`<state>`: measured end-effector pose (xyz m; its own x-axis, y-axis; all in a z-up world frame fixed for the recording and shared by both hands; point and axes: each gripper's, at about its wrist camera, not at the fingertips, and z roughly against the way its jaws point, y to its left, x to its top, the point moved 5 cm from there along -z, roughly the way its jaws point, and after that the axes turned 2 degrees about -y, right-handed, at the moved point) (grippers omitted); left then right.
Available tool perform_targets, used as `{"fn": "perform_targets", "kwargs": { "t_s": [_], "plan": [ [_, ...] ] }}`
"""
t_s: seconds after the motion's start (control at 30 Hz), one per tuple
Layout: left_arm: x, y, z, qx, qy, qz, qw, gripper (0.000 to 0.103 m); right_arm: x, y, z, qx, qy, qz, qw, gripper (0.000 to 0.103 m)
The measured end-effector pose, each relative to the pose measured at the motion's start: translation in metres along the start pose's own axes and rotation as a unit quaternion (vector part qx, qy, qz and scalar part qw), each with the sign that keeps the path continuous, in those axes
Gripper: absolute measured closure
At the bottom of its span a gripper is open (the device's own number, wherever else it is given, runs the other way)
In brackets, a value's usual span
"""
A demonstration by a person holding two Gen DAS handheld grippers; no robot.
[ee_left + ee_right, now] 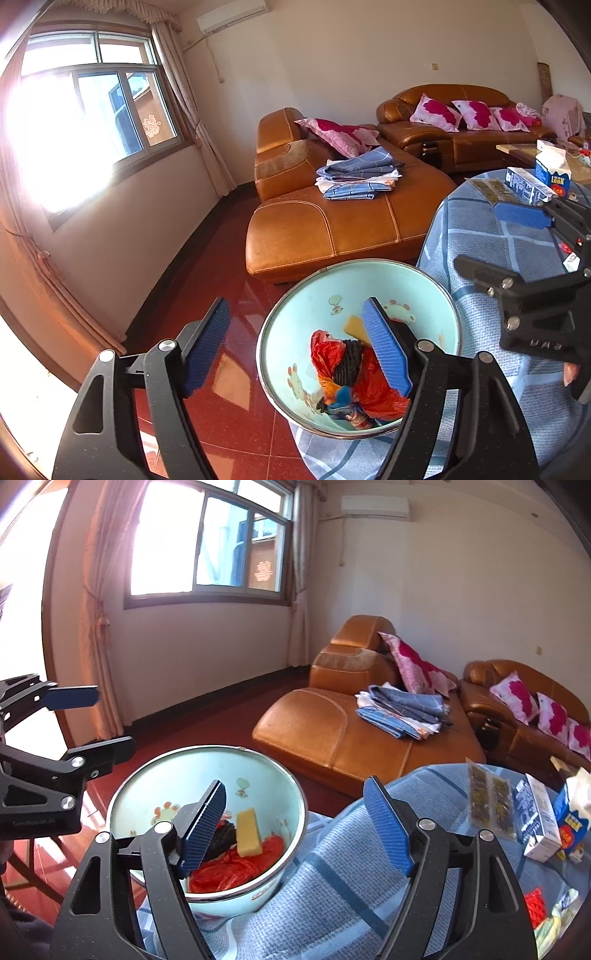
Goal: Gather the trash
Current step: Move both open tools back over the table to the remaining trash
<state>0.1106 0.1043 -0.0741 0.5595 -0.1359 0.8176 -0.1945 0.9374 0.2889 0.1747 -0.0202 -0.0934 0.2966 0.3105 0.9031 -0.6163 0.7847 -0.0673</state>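
A light blue enamel basin point(314, 295) point(166, 775) sits at the edge of a table under a blue checked cloth point(480, 236) point(332, 867). It holds a red plastic bag point(328, 354) point(229, 871), a ball of black yarn point(349, 360) point(223, 840) and a yellow sponge point(352, 325) point(249, 830). My left gripper point(295, 302) point(114, 720) is open, one finger over the floor and one over the basin. My right gripper point(295, 782) point(495, 243) is open too, straddling the basin's right rim, with nothing between its pads.
On the cloth to the right lie two milk cartons point(539, 819) point(524, 184), brown packets point(487, 801) and a small red wrapper point(535, 904). An orange leather sofa point(332, 229) point(332, 731) with folded sheets point(354, 177) stands beyond the red tiled floor point(221, 406).
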Motion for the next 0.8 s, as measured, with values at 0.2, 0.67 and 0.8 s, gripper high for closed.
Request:
{"fn": "perform_targets", "kwargs": {
  "t_s": [0.2, 0.67, 0.8],
  "plan": [
    [0.004, -0.003, 0.000, -0.021, 0.001, 0.005, 0.9998, 0.022, -0.002, -0.026, 0.014, -0.052, 0.021, -0.005, 0.998, 0.024],
    [0.023, -0.125, 0.011, -0.138, -0.019, -0.053, 0.9887, 0.021, -0.056, -0.152, 0.120, -0.205, 0.055, -0.094, 0.973, 0.024],
    [0.035, -0.175, 0.023, -0.174, -0.033, -0.080, 0.9809, 0.020, -0.077, -0.189, 0.146, -0.243, 0.060, -0.125, 0.960, 0.024]
  ]
}}
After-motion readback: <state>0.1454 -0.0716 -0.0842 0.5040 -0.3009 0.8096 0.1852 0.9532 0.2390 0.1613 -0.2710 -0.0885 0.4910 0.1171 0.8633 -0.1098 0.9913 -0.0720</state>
